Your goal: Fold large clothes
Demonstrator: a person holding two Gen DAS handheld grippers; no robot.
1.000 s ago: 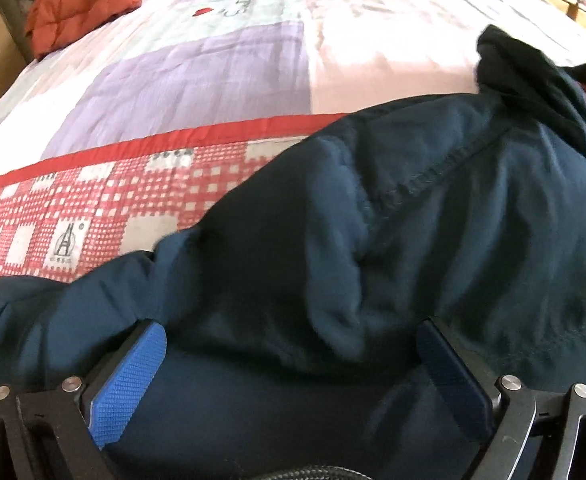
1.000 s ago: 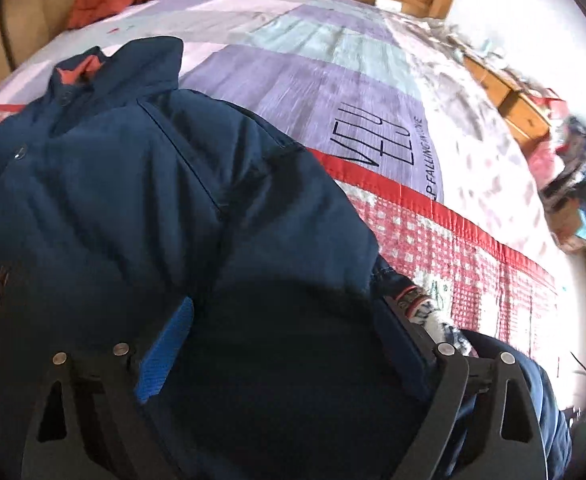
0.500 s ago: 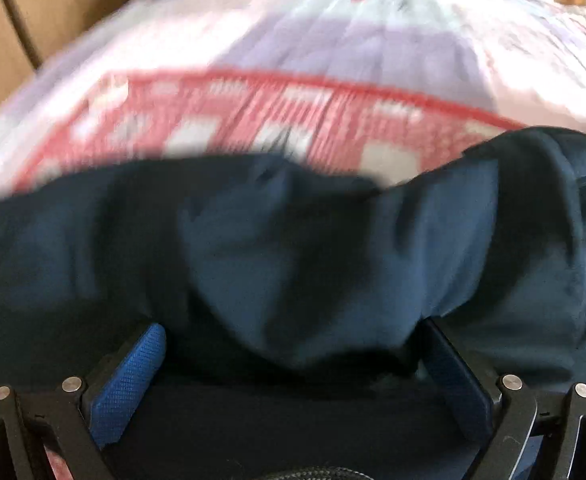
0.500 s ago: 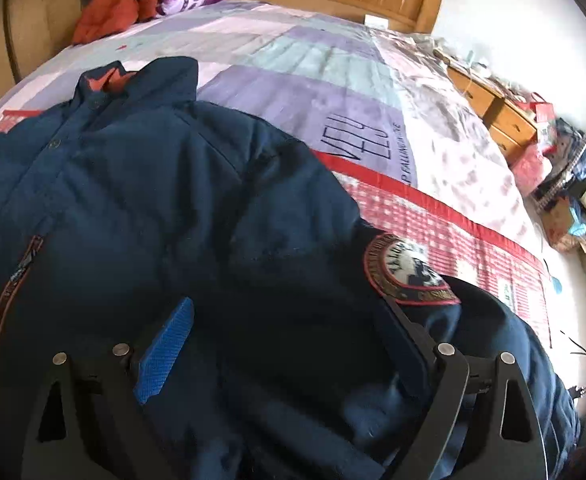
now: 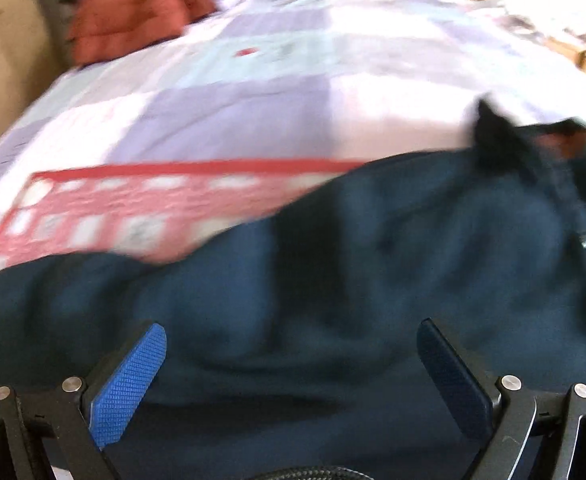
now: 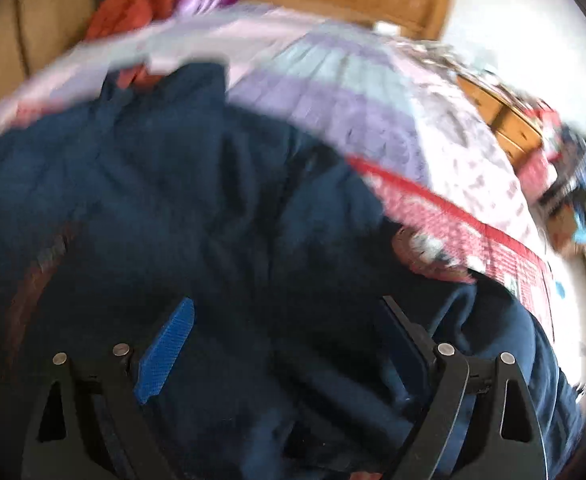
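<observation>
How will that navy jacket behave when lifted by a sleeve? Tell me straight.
The navy jacket will probably flop and sag, since it lies in soft rumpled folds on the quilt. It looks padded and bulky, so likely heavy enough to drag. Its smooth shell may slip between the open left tongs unless they bite deep.

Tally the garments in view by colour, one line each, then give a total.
Navy blue: 1, the jacket spread on the bed
Orange-red: 1, a padded garment heaped near the headboard
Total: 2
</observation>
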